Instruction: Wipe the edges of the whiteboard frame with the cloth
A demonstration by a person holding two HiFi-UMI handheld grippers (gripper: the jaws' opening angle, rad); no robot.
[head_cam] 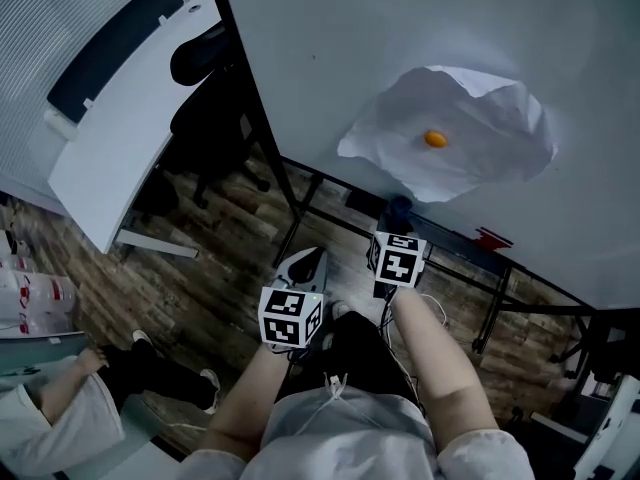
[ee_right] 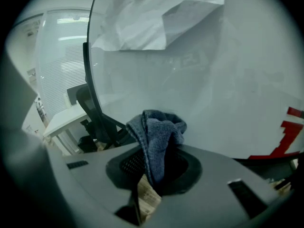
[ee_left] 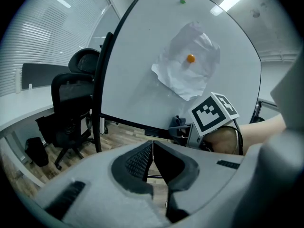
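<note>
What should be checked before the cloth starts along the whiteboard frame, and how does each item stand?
1. Cloth gripped: ok. The right tool is shut on the cloth, which bunches up above its jaws.
2. Left tool free: ok. The left tool is shut with nothing between its jaws.
3. Cloth on the whiteboard frame: cannot tell. It is near the bottom edge, but contact does not show.
4. Paper out of the way: ok. The paper under the orange magnet sits on the board face, above the bottom edge.
5. Left edge reachable: cannot tell. An office chair stands close by it.
</note>
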